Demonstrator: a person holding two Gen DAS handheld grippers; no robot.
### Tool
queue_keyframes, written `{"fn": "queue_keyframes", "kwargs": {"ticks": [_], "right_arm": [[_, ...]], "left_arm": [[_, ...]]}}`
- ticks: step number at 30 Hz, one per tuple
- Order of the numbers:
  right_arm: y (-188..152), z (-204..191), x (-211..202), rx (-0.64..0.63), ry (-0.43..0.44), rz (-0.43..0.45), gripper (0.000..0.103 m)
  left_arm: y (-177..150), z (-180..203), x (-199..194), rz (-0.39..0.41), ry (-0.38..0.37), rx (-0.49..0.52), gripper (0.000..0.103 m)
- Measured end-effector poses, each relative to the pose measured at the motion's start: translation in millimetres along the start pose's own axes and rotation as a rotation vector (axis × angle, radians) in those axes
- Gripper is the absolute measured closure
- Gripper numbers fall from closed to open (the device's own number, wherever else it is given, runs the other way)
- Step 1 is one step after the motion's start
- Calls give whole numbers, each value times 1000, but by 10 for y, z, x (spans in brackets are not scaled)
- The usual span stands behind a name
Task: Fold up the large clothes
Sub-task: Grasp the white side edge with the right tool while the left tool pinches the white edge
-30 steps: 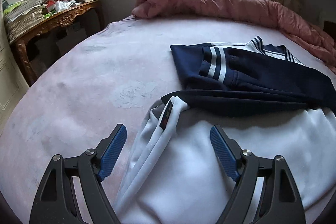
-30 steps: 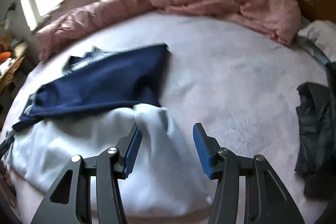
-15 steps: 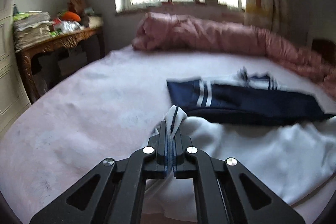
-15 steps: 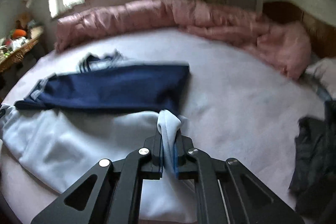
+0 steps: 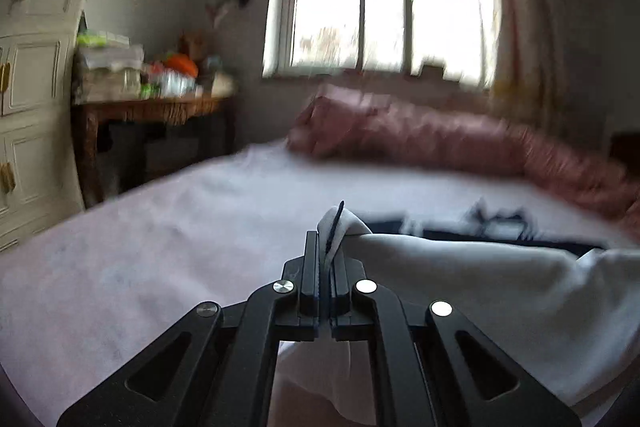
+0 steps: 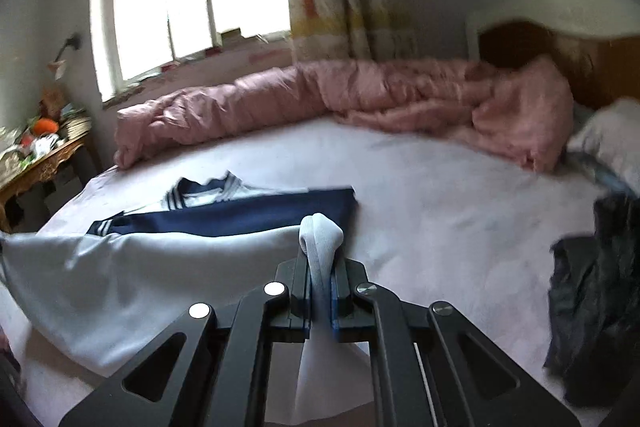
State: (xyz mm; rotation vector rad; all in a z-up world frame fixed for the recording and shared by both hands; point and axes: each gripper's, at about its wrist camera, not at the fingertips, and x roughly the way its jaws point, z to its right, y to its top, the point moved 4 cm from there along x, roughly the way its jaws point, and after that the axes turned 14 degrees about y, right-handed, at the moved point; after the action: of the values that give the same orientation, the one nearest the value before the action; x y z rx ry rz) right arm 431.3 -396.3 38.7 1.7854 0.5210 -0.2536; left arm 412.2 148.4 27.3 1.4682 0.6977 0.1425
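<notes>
A white and navy garment lies on the bed: its white lower part [image 5: 480, 287] [image 6: 140, 275] is lifted near me, its navy upper part [image 6: 240, 215] [image 5: 500, 233] with striped cuffs lies flat beyond. My left gripper [image 5: 326, 251] is shut on the white hem's left corner, which bunches up above the jaws with a dark tag edge. My right gripper [image 6: 320, 259] is shut on the hem's right corner, a rolled white fold [image 6: 320, 235] sticking out above the jaws. The hem hangs stretched between the two grippers.
The bed sheet [image 6: 440, 195] [image 5: 140, 247] is pale pink. A rolled pink quilt [image 6: 340, 95] [image 5: 420, 135] lines the far edge under the window. A dark garment [image 6: 600, 287] lies at right. A cluttered wooden side table [image 5: 152, 107] and a white cabinet [image 5: 32, 87] stand left.
Both grippers closed from open onto the white hem corners, then rose with them. The hem has come up off the bed and the views have tilted up toward the window.
</notes>
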Motion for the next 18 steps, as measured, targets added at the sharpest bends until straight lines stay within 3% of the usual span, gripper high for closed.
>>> {"fn": "queue_keyframes", "kwargs": {"ticks": [4, 6, 8, 14, 16, 18], "right_arm": [[-187, 56, 418, -31, -81, -93, 96], [-266, 66, 556, -63, -128, -137, 96], [-322, 126, 643, -38, -146, -185, 96], [-417, 450, 712, 165, -52, -231, 92], [-413, 497, 685, 217, -23, -244, 92], [-374, 506, 569, 262, -2, -239, 91]], "left_arm": [[-294, 177, 542, -222, 66, 121, 100], [-374, 250, 633, -261, 64, 155, 100], [-401, 297, 637, -271, 59, 179, 100], [-475, 391, 646, -285, 40, 219, 99], [-431, 385, 576, -252, 37, 216, 98], [-336, 351, 429, -178, 18, 192, 85]]}}
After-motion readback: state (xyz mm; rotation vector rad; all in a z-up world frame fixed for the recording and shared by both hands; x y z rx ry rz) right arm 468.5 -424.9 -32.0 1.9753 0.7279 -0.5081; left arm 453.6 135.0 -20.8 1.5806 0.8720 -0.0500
